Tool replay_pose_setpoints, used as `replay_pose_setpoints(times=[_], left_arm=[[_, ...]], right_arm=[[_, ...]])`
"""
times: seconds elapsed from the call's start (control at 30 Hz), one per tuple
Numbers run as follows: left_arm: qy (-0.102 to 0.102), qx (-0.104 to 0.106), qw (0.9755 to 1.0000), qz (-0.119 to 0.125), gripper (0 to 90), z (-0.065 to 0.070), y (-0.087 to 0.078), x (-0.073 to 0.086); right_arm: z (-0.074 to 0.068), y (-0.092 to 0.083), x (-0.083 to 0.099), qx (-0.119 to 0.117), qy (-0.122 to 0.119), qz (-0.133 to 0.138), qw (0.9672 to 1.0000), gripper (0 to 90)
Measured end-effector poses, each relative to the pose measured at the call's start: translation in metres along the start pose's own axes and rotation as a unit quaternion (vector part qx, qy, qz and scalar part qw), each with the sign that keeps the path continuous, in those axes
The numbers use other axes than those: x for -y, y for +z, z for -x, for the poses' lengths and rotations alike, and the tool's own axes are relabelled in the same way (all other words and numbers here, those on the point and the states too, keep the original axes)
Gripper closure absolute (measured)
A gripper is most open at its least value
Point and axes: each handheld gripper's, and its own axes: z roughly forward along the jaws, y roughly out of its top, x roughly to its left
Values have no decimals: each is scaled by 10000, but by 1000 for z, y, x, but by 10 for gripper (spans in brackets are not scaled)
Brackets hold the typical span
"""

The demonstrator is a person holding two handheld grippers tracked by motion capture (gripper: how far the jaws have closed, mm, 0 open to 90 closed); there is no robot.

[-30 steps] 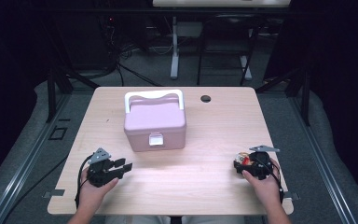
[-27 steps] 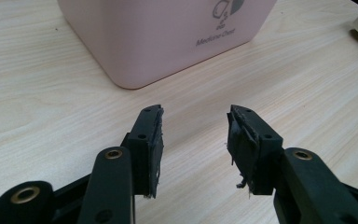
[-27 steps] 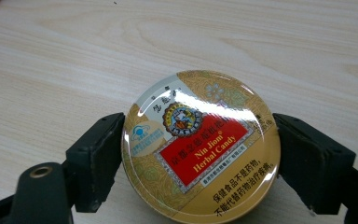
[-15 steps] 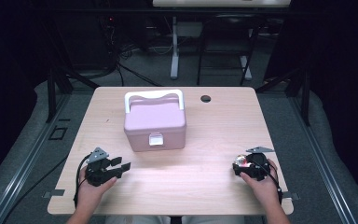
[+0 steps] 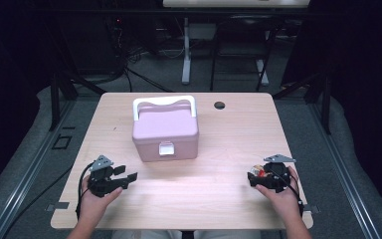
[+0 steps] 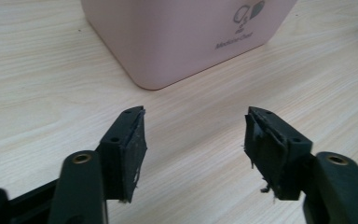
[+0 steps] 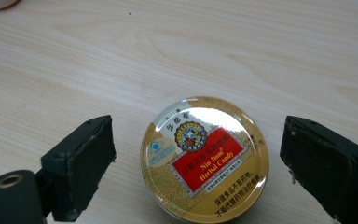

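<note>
A pink lidded box with a white handle and a white front latch stands in the middle of the table; its lower corner rises ahead of my left gripper. My left gripper lies near the front left edge. Its jaws have just been opening and stand open with only bare wood between them. A round gold tin with a red label lies flat on the table. My right gripper has just been opening too; its pads stand clear on both sides of the tin.
The light wooden table has a round cable hole at the back right. Dark floor, cables and the legs of another table lie beyond the far edge. Both hands rest close to the table's near edge.
My left gripper's jaws have spread wider apart. My right gripper's jaws have eased off the tin. Both hands and the pink box have stayed about where they were.
</note>
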Motion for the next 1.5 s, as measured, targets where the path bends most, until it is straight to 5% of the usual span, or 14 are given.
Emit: replay_pose_setpoints(times=[0.27,0.37,0.4,0.53,0.63,0.9,1.07,1.23,1.5], left_arm=[[-180,-89,9998,77,230,-7,-3,-5],[-114,-138,9998,104,230,-8,-5,-9],[-115,-133,9998,86,231,-9,-5,-12],[-202,-110,9997,81,233,-12,-4,-18],[-186,-124,9997,140,282,-14,-3,-24],[-214,-82,9993,287,303,-23,-3,-46],[-284,53,9989,362,422,-30,-8,-58],[-295,-316,9982,423,430,-37,-9,-65],[-450,-477,9962,568,539,-46,0,-72]], right_arm=[[-11,-11,-7,-144,-179,79,9997,66],[-13,-13,-11,-215,-122,219,9995,166],[-13,-14,-16,-452,-47,293,9985,241],[-14,-14,-22,-642,-25,443,9969,317],[-19,-12,-29,-866,-61,460,9952,399],[-41,-6,-52,-918,-553,461,9932,450],[-48,2,-64,-1047,-464,508,9921,458],[-55,11,-74,-1189,-366,473,9911,510],[-68,33,-93,-1201,-434,570,9902,557]])
